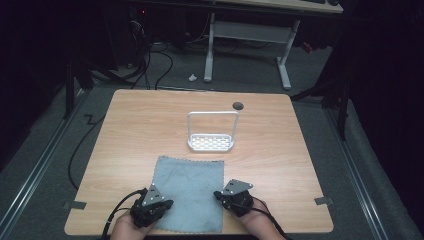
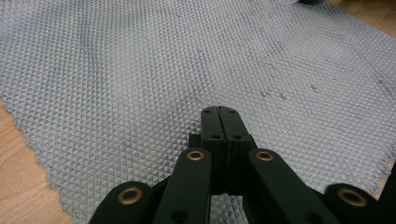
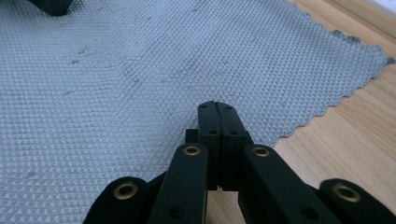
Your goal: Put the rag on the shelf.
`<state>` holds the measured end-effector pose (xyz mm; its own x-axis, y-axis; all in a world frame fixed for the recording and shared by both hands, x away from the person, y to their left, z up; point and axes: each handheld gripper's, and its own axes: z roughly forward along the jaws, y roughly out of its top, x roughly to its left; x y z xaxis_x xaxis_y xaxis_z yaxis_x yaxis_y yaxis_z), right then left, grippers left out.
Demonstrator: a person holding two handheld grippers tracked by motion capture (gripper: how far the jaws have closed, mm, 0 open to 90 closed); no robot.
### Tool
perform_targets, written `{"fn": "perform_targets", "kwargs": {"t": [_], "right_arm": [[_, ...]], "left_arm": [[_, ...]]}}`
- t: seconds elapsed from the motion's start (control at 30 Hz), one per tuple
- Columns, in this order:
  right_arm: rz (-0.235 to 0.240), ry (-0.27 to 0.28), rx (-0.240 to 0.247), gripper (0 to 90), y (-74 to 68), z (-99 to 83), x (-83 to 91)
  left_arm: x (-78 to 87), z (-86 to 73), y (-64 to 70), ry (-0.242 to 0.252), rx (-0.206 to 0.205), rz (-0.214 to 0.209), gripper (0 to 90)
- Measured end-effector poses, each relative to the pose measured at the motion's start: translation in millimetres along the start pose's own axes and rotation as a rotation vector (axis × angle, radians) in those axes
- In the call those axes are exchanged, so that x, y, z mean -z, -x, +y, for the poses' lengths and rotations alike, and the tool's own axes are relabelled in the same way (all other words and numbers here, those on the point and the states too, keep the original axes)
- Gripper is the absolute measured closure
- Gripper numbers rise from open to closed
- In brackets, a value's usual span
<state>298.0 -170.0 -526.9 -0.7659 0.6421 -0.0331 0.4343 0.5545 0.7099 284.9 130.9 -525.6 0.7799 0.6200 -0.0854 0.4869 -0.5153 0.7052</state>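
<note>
**Grey cloth flat on the table, both grippers at its near corners**

The grey cloth (image 1: 189, 192) lies spread flat on the near half of the wooden table (image 1: 140, 130), its far edge just short of a white wire rack (image 1: 212, 131) that stands upright at the table's middle. In the gripper views its surface shows a fine waffle weave, a few dark specks and a zigzag-cut edge.

The left gripper (image 1: 159, 209) sits over the cloth's near left corner, held in the person's left hand (image 1: 131, 228). In the left gripper view its jaws are pressed together with no gap between them and nothing caught, the tips low above the weave (image 2: 140, 84).

The right gripper (image 1: 226, 196) is at the cloth's near right edge, in the right hand (image 1: 260, 227). In the right gripper view its jaws are likewise closed tight on nothing, pointing across the cloth (image 3: 140, 79), with bare wood to their right.

Whether either tip actually touches the fabric I cannot tell.

A small dark round hole (image 1: 238, 105) marks the table's far side.
</note>
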Motion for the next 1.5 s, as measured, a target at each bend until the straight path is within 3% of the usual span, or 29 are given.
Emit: {"fn": "perform_targets", "kwargs": {"t": [0.83,1.03,1.07,1.13,1.3,1.37,1.43,1.5], "right_arm": [[-0.114,0.0,-0.129,90.0,23.2,-42.1,42.3],[-0.113,-0.003,-0.133,90.0,21.2,-47.4,48.6],[-0.116,-0.001,-0.131,89.0,21.5,-47.4,48.7],[-0.117,0.025,-0.158,87.5,25.7,-47.0,50.5],[-0.124,0.044,-0.177,86.6,30.7,-47.3,52.3],[-0.124,0.046,-0.178,85.9,31.4,-47.7,53.0],[-0.123,0.053,-0.179,85.1,32.0,-47.5,53.5],[-0.122,0.056,-0.177,84.7,32.2,-46.7,54.1]], "left_arm": [[-33.0,27.2,42.3,-0.011,-0.15,-0.187,88.5],[-32.1,26.4,44.8,-0.012,-0.136,-0.22,85.0],[-31.3,26.4,43.7,-0.004,-0.131,-0.208,75.9],[-27.7,26.5,37.2,0.032,-0.11,-0.148,71.3],[-15.5,24.8,1.6,0.129,0.029,-0.021,64.5],[-15.5,25.1,-11.7,0.139,0.063,0.032,63.5],[-17.0,27.5,-27.2,0.147,0.127,0.058,61.6],[-20.6,32.5,-38.1,0.139,0.119,0.116,61.0]]}}
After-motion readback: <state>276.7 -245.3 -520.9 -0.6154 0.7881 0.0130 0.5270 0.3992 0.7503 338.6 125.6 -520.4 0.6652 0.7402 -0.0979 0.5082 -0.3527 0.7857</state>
